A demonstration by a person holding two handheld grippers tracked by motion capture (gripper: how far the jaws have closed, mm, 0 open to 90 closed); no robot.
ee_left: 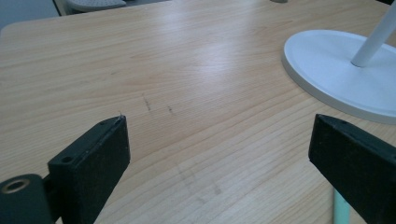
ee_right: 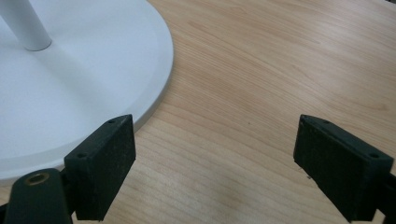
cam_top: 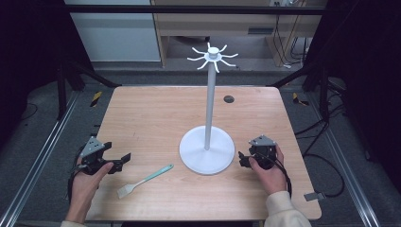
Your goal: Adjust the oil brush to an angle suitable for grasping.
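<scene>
Mint-handled spatula [cam_top: 144, 181] lies just right of the open left gripper [cam_top: 124, 158].

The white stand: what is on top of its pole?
On top of the white stand sits a ring of curved white hooks around a round cap; nothing hangs on them. Their undersides cannot be seen.

Wooden tabletop [cam_top: 156, 109], light grain, rounded corners, with a small dark round grommet [cam_top: 229, 99] set near its far edge. Grey floor [cam_top: 42, 101] surrounds it; loose black cables [cam_top: 326, 165] lie at the right side.
</scene>
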